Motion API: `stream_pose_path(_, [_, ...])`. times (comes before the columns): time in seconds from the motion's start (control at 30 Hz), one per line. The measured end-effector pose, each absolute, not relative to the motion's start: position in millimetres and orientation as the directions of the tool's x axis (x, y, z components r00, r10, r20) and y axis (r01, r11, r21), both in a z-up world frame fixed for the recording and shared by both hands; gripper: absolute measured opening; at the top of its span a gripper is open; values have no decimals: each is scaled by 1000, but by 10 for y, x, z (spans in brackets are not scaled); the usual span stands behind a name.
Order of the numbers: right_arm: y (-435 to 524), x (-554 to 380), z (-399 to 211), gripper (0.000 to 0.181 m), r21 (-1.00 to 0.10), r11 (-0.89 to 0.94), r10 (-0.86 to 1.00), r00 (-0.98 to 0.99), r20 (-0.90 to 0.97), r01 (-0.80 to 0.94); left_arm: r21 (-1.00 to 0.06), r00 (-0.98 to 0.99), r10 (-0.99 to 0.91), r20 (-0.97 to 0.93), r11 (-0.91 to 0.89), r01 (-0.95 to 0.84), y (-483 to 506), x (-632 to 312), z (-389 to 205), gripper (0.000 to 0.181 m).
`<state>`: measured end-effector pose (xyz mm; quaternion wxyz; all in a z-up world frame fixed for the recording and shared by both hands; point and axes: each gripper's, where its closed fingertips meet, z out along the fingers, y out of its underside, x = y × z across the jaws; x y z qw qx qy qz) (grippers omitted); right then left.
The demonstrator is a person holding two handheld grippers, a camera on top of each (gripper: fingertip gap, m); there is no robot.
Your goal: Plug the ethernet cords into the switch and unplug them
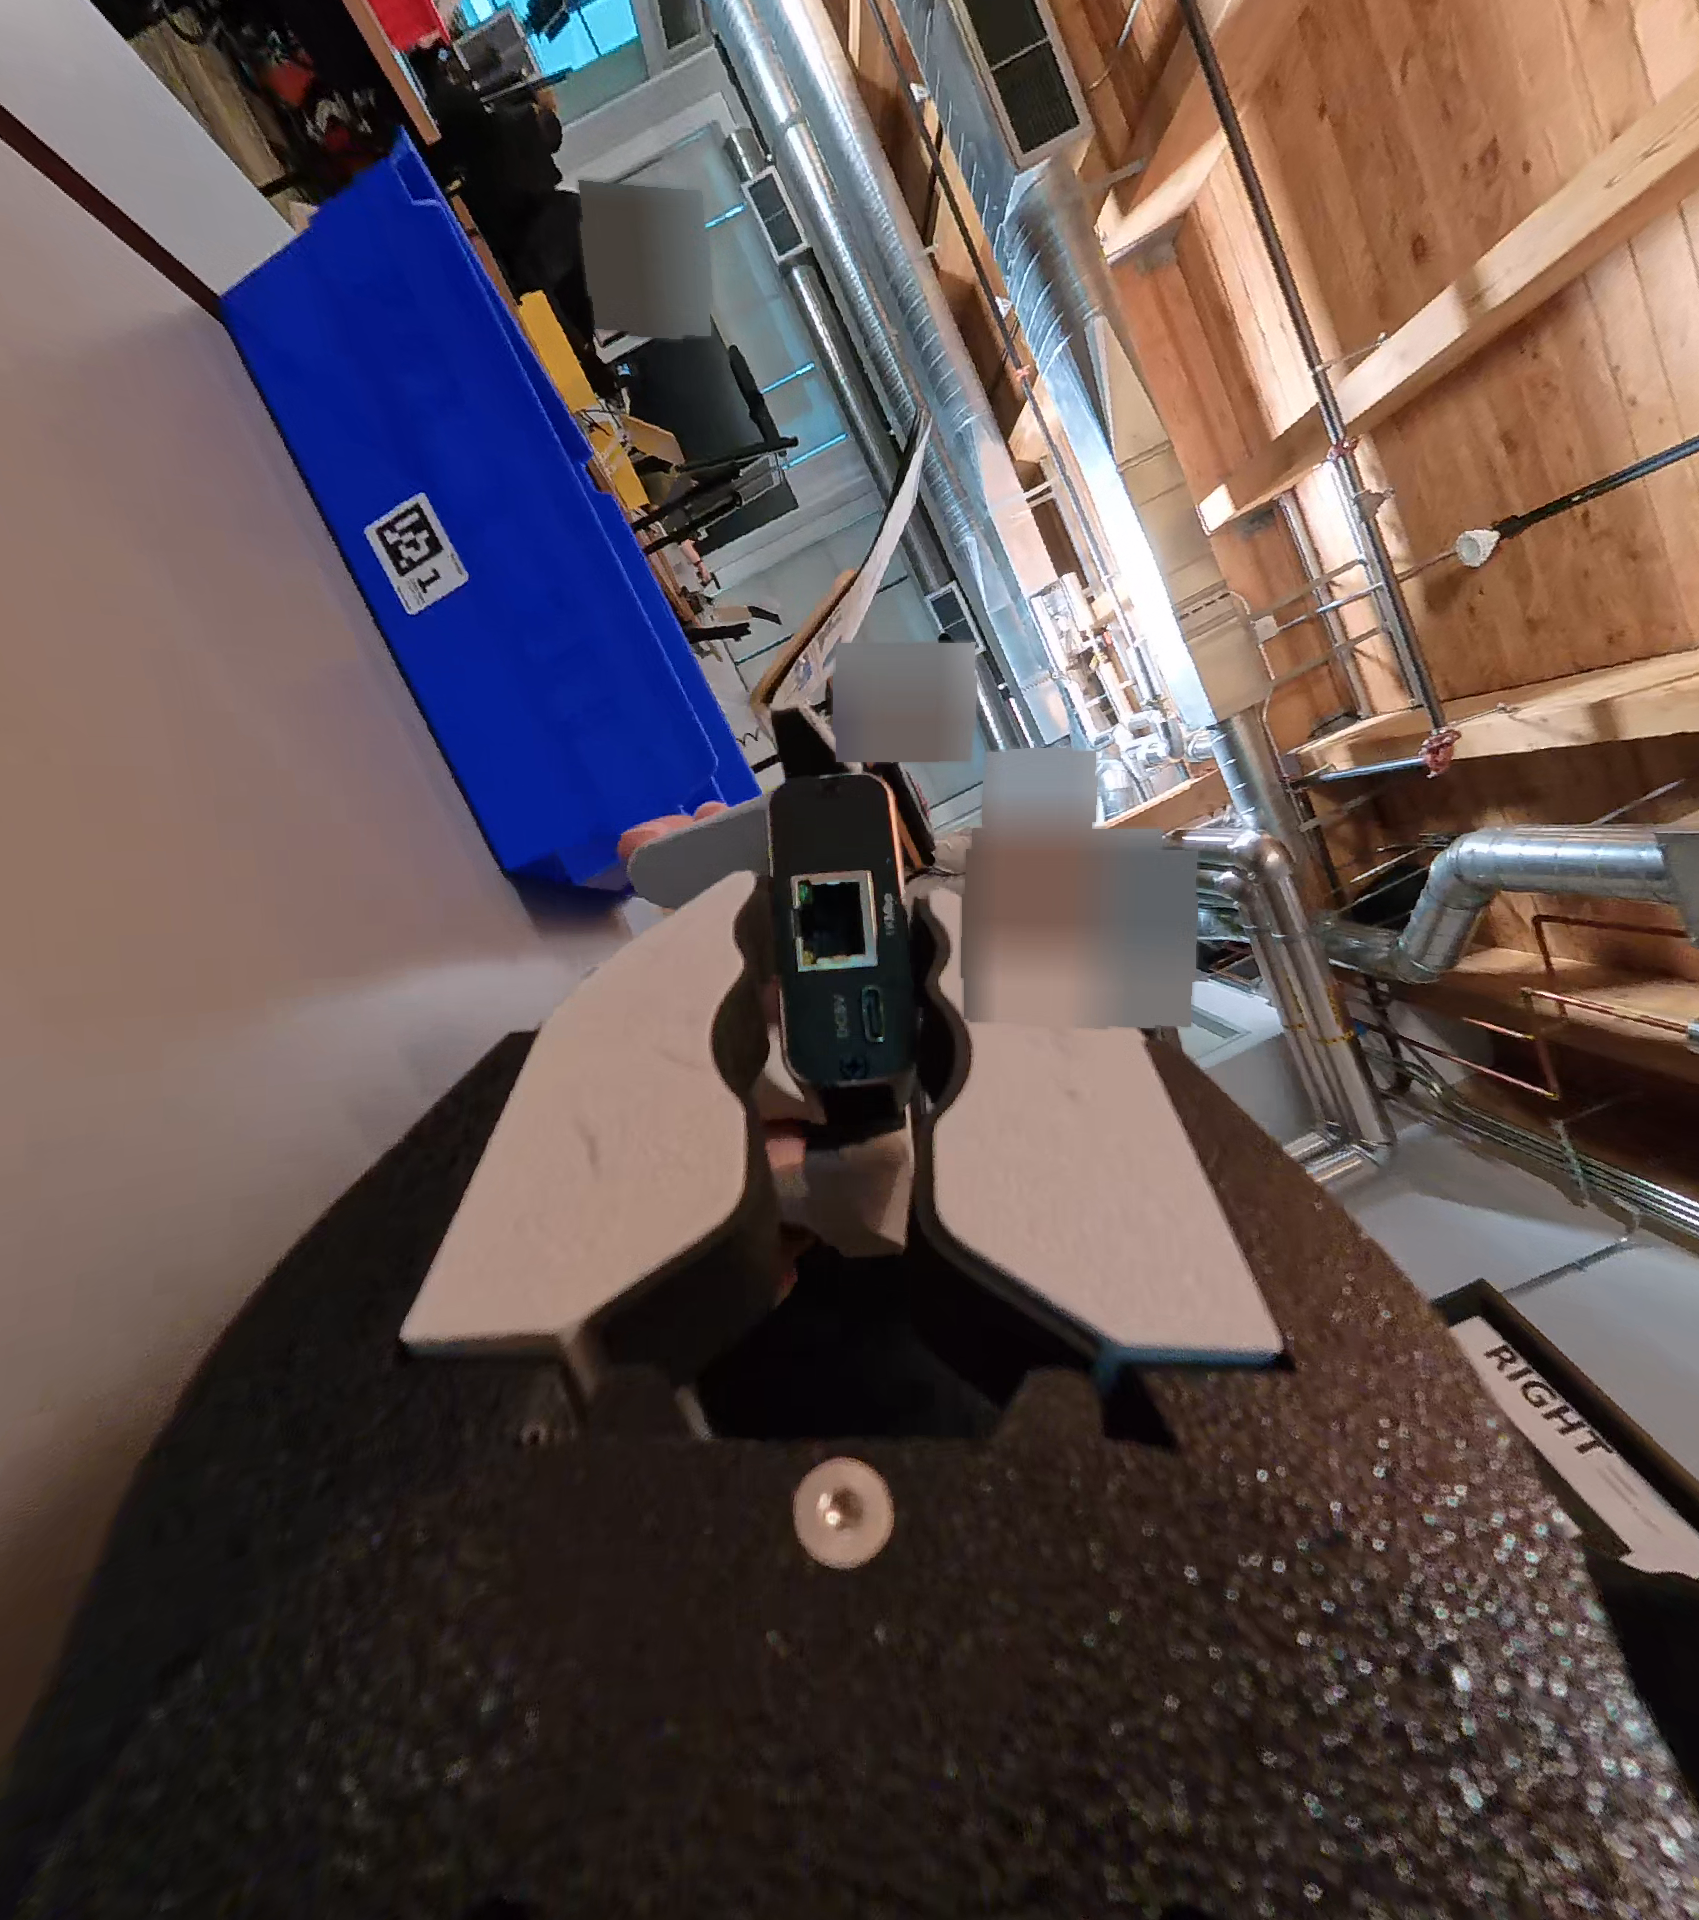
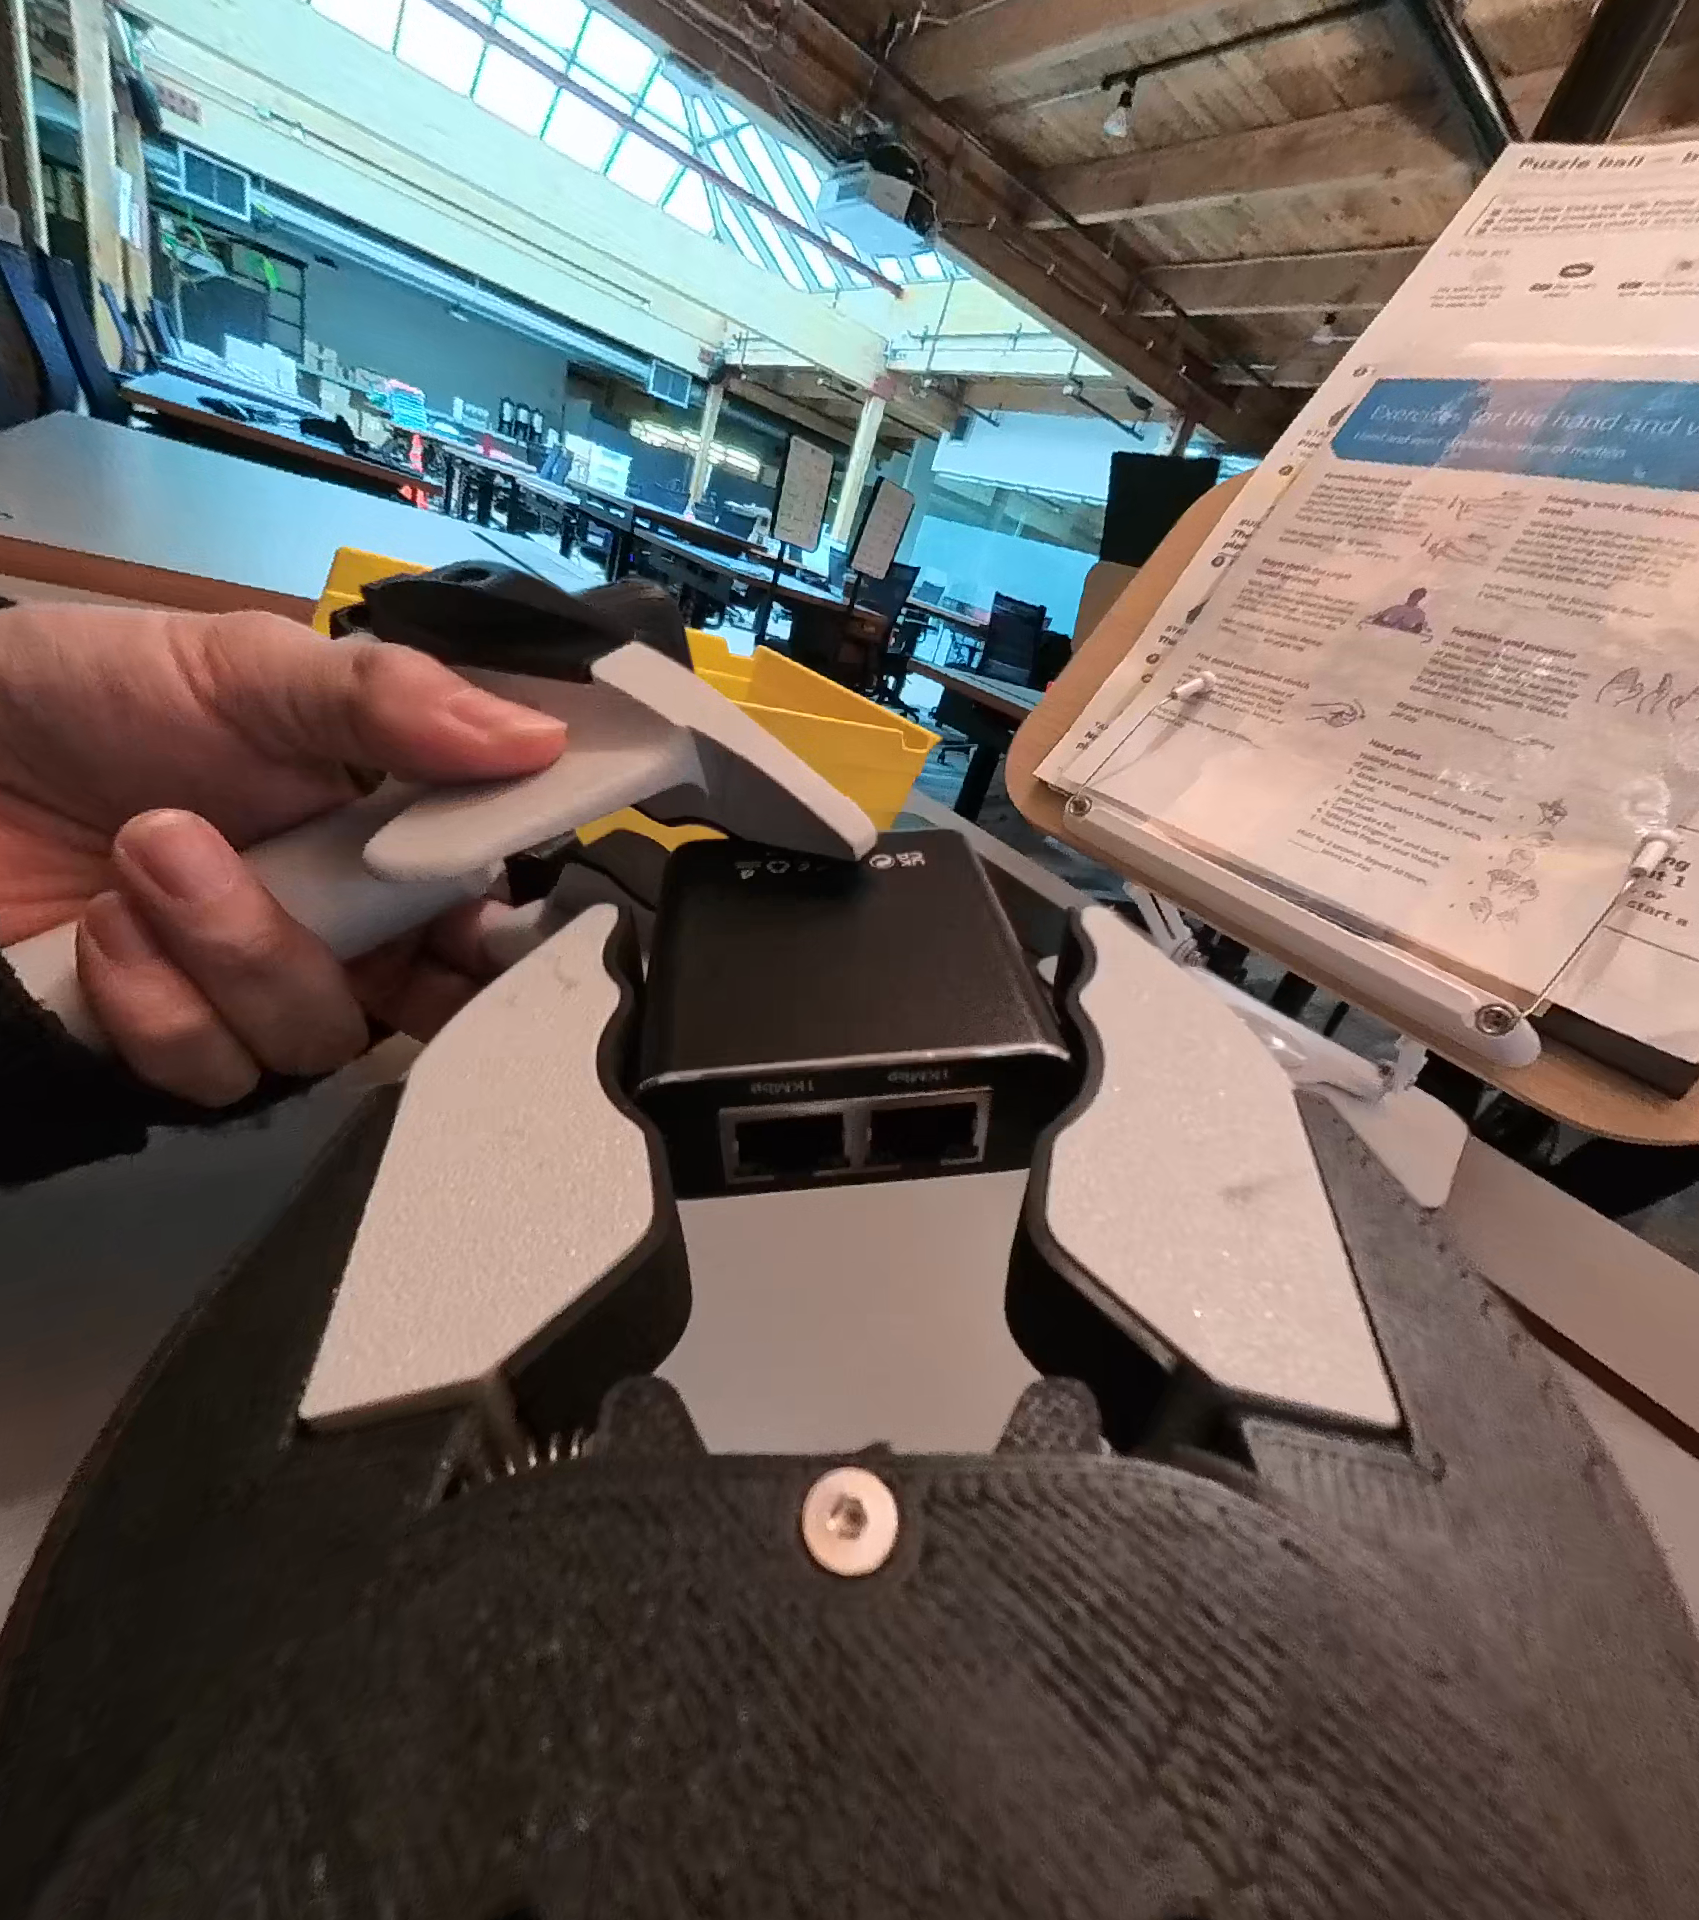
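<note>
Setting: workshop hall, white tabletop (image 2: 149, 1247), blue plastic bin (image 1: 471, 520).
Small black metal switch (image 2: 840, 997): held off the table, empty twin ports facing right camera, likely for plugging.
Left gripper (image 1: 840, 966): pinching switch's far end.
Right gripper (image 2: 850, 1039): clamps switch's sides.
Cords: unseen.

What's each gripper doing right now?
Left gripper: shut on the small black metal ethernet switch, far end.
Right gripper: shut on the same switch's sides.

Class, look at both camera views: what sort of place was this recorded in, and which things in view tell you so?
Probably a large shared workshop or lab hall: long rows of worktables under skylights, exposed metal ducts along timber walls, and plastic parts bins on the table.
</note>
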<state>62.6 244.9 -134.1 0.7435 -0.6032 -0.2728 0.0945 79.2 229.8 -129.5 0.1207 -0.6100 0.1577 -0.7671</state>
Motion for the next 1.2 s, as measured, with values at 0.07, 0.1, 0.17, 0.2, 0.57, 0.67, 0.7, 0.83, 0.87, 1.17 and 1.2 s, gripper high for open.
stream_pose_path(0.07, [2460,633,-1368,75,-948,236,465,831,305,215,-387,-219,-376,900,-922,-5,2301,798,-1306,23])
stream_pose_path(0.1, [2458,630,-1365,75,-950,226,475,828,299,214,-399,-220,-388,895,-917,-4,2303,796,-1300,23])
stream_pose_path(0.17, [2465,623,-1373,75,-963,191,507,821,264,191,-410,-220,-397,891,-912,-16,2303,791,-1297,24])
stream_pose_path(0.2, [2473,622,-1385,76,-969,173,522,818,241,175,-426,-214,-413,885,-905,-14,2309,790,-1300,24])
stream_pose_path(0.57, [2398,897,-1215,76,-952,74,685,709,-168,-298,-874,-44,-873,486,-486,-11,2371,555,-924,59])
stream_pose_path(0.67, [2385,935,-1224,75,-945,66,698,691,-186,-321,-950,66,-951,303,-307,-64,2530,204,-753,60])
stream_pose_path(0.7, [2387,940,-1221,75,-944,69,696,693,-187,-323,-966,139,-966,218,-234,-113,2679,40,-746,59])
stream_pose_path(0.83, [2377,855,-1243,75,-959,65,715,683,-149,-276,-838,230,-904,-360,206,-505,3473,-752,-804,54])
stream_pose_path(0.87, [2378,844,-1246,75,-960,65,717,682,-144,-271,-728,172,-849,-499,304,-615,3689,-942,-842,55])
stream_pose_path(1.17, [2379,857,-1241,75,-957,63,722,675,-153,-284,174,-544,-579,-608,571,-802,4809,-1822,-1681,53])
stream_pose_path(1.2, [2372,845,-1242,75,-958,65,725,673,-146,-278,185,-559,-590,-583,573,-799,4841,-1826,-1757,51])
